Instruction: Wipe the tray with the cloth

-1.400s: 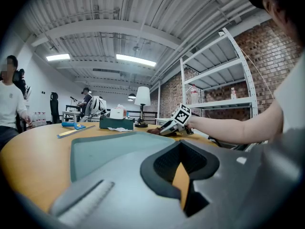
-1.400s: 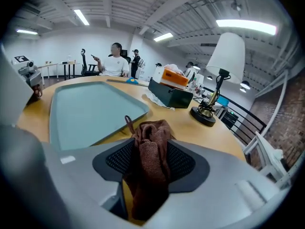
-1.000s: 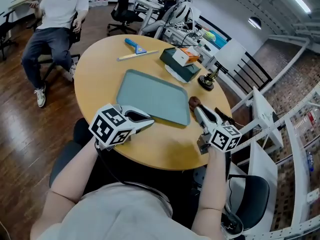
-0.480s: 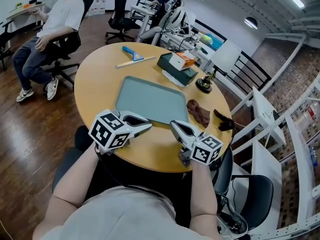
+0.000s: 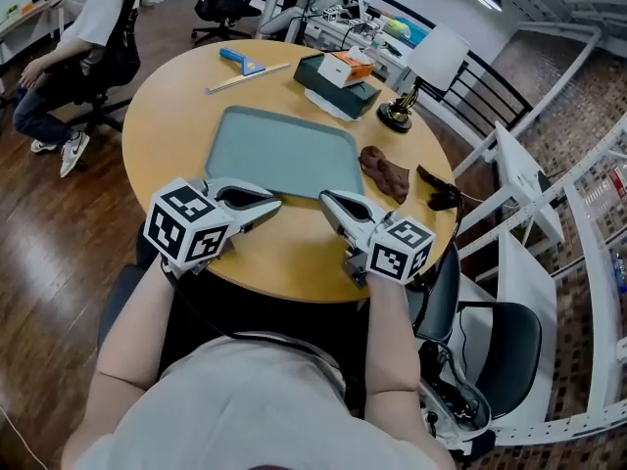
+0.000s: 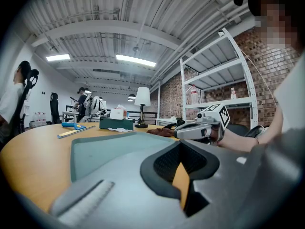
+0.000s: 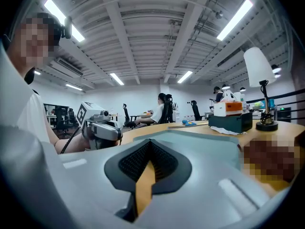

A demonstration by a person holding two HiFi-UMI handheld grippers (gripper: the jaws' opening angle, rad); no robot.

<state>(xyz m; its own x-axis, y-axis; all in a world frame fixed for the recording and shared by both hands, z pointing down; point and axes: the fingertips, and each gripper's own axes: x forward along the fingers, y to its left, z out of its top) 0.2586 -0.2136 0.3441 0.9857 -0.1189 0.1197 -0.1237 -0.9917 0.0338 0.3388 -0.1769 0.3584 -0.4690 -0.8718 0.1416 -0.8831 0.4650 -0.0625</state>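
Right claw [image 5: 326, 197] back from cloth [image 5: 385, 174], level with left claw [image 5: 276, 202], both closed.

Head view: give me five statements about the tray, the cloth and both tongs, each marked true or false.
1. The cloth lies on the table beside the tray, not on it. True.
2. The right tongs are shut on the cloth. False: they are shut on nothing, and the cloth lies apart from them.
3. The left tongs are wide open. False: their jaws are together with nothing between them, by the tray's near edge.
4. A blue squeegee lies on the table beyond the tray. True.
5. The desk lamp stands on the tray. False: it stands on the table, beyond the cloth.
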